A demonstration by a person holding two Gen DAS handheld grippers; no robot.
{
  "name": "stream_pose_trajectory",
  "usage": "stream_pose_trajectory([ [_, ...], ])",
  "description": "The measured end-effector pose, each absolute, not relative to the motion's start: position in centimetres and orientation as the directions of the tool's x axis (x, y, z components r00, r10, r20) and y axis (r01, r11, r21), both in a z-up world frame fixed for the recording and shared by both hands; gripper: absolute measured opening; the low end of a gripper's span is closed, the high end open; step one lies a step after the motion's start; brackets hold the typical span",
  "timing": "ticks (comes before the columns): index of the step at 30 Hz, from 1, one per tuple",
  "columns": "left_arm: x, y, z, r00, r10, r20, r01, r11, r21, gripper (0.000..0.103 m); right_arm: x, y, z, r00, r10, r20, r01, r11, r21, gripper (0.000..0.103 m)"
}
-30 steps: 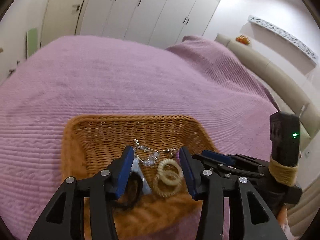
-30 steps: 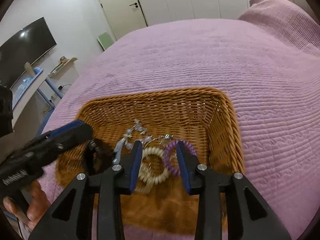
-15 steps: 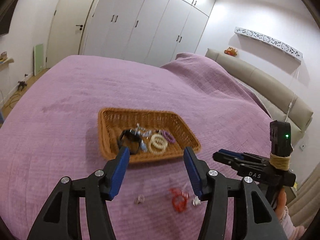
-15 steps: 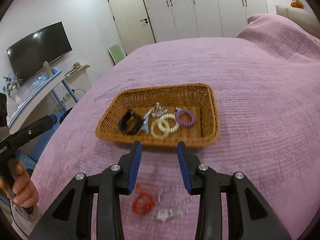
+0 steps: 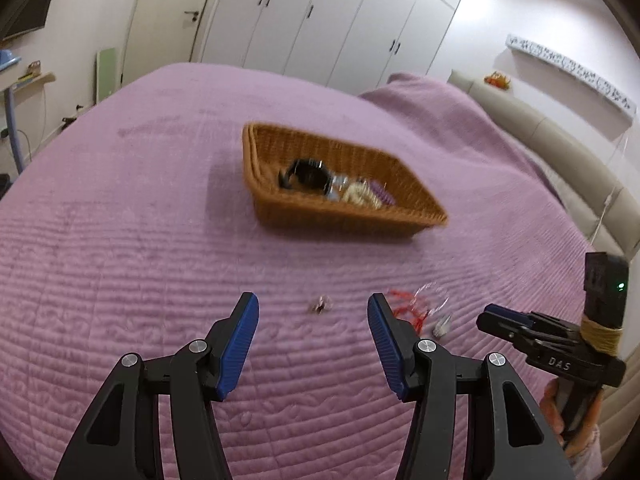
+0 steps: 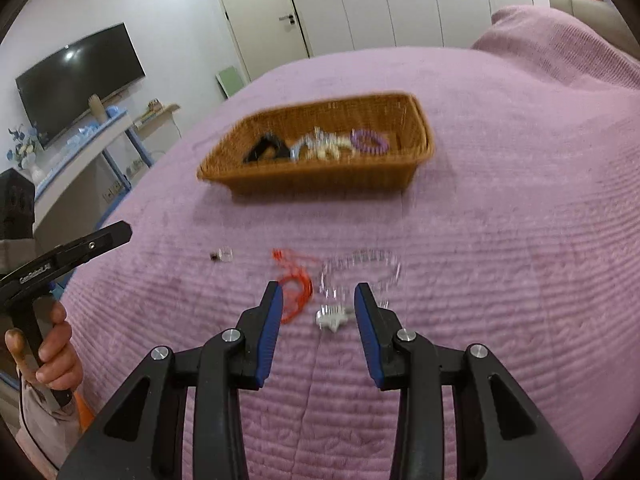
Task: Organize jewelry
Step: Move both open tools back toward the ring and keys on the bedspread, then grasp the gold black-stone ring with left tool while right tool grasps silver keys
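Note:
A wicker basket [image 5: 280, 216] [image 6: 304, 184] sits on the purple bedspread, holding a black band [image 6: 266, 151], a cream bracelet [image 6: 326, 152], a purple coil [image 6: 370, 140] and a silver chain. Loose pieces lie on the bed nearer me: a small ring [image 5: 321, 305] [image 6: 224, 255], a red cord [image 6: 296, 284] [image 5: 404, 308], a clear bead bracelet [image 6: 360, 268] and a silver clip [image 6: 332, 318] [image 5: 442, 325]. My left gripper [image 5: 313, 308] is open above the small ring. My right gripper [image 6: 319, 300] is open, its tips above the silver clip and clear bracelet. Neither holds anything.
Purple bedspread [image 5: 120, 240] stretches all around the basket. White wardrobes [image 5: 320, 20] line the far wall. A padded headboard [image 5: 560, 152] runs along the right, and a TV [image 6: 80, 80] with a desk stands off the left side. A hand [image 6: 52, 344] grips the left tool.
Both grippers pulled back from over the basket toward the near side of the bed; the loose pieces there came into view. The left jaws stand slightly wider than a second ago.

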State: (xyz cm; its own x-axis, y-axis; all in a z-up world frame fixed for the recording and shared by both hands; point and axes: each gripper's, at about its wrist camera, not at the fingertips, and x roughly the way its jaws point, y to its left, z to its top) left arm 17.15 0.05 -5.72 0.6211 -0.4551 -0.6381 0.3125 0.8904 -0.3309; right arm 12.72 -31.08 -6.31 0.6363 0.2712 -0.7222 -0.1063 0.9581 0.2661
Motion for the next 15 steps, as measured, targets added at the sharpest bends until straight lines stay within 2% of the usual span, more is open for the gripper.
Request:
stream_pose_trajectory([
  [9,18.8,-1.4,-9.9,0.557,-0.44,-0.704,0.304,0.897,-0.32,0.058,13.0,-30.6,-10.2,0.608,0.196,-0.77,0.046,0.959,0.28,0.04],
  [15,19.1,-2.3,-9.8,0.556,-0.45,-0.698,0.324,0.892,-0.317,0.058,14.0,-30.5,-11.1,0.626,0.145,-0.766,0.177,0.93,0.321,0.04],
])
